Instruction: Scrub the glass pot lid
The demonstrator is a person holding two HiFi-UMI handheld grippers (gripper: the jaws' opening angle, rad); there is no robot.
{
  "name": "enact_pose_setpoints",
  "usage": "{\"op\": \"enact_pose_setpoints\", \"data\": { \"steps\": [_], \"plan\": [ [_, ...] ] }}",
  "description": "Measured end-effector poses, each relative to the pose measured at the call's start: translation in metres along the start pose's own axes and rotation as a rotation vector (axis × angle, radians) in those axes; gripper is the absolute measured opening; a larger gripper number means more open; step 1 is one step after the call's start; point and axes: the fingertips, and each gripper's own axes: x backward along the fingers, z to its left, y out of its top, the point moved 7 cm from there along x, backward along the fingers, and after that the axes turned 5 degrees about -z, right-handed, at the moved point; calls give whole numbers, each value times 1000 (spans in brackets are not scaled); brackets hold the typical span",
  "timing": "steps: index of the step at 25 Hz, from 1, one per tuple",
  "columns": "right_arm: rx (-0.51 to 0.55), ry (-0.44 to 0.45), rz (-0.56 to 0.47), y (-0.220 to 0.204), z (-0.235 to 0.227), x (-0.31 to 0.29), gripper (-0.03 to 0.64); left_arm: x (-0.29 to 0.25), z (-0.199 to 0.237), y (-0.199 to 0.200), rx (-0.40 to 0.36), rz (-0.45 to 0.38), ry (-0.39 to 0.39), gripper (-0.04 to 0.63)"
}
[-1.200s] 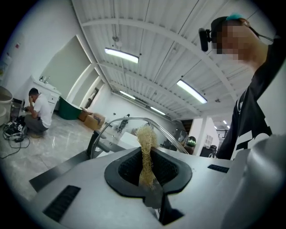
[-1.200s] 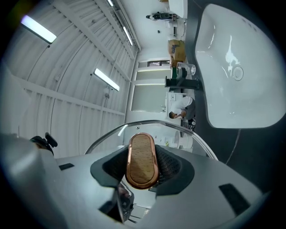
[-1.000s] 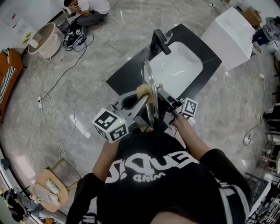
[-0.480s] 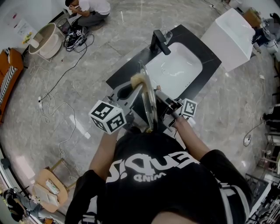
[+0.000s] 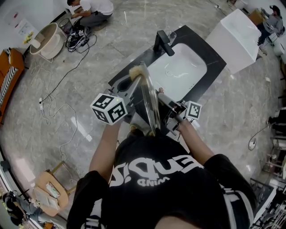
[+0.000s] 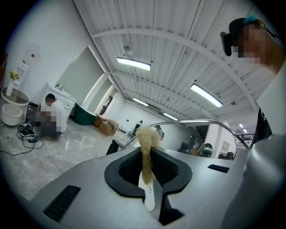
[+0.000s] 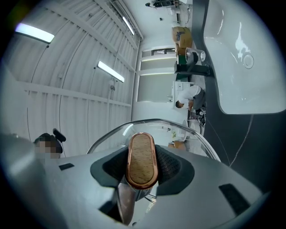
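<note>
The glass pot lid stands on edge, upright, just in front of the person's chest and above the near edge of the counter, between the two grippers. The right gripper has its fingers set fairly wide and pressed on either side of the lid's wood-topped, copper-rimmed knob, carrying the lid by it. The left gripper has its fingers drawn in narrow on a tan fibrous scrubber, whose frayed tuft lies at the lid's metal rim, seemingly touching it. Beyond them the black counter holds a white sink with a black faucet. A white block stands to the right. Farther off, cables trail over the grey marbled floor toward a beige tub and a crouching person.
</note>
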Motion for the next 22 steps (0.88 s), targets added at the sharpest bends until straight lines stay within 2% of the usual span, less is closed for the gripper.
{"op": "enact_pose_setpoints", "data": {
  "steps": [11, 22],
  "plan": [
    [5, 57, 35, -2, 15, -5, 173, -12, 30, -22, 39, 59, 61, 49],
    [-7, 74, 16, 2, 18, -9, 173, -14, 58, -64, 129, 132, 132, 49]
  ]
}}
